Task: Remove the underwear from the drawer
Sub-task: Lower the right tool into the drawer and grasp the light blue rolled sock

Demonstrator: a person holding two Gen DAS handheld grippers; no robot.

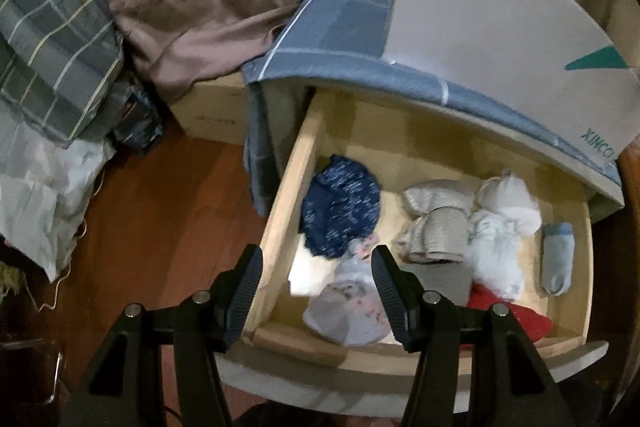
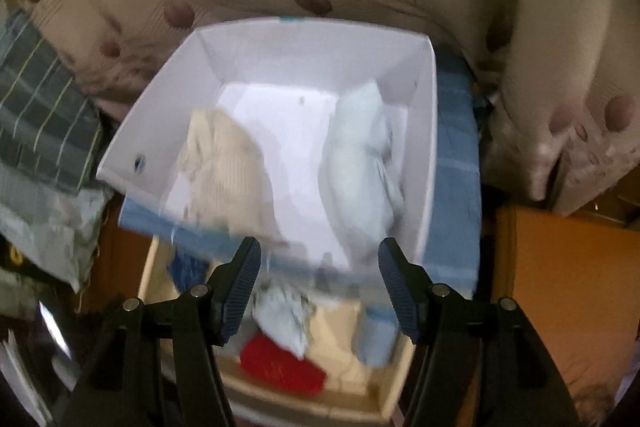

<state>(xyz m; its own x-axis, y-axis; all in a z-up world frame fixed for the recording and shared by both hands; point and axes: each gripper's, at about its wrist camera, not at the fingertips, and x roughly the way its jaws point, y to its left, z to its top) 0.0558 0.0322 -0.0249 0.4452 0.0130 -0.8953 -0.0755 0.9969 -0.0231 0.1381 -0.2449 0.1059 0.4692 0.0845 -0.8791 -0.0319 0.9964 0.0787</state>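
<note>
Both claws, left claw (image 1: 317, 265) and right claw (image 2: 319, 259), hang released (nothing gripped) over the wooden drawer (image 1: 280, 219).

Left gripper (image 1: 318, 263) hangs wide apart over the front-left corner of the open wooden drawer (image 1: 288, 187), holding nothing. Inside the drawer, a navy speckled garment (image 1: 340, 207) sits at the left, a pale floral piece (image 1: 350, 311) lies right between the fingers, with grey and white bundles (image 1: 464, 223) and a red item (image 1: 508, 311) to its right. A white box (image 1: 500, 35) rests on blue checked cloth (image 1: 344, 23) above the drawer.
</note>
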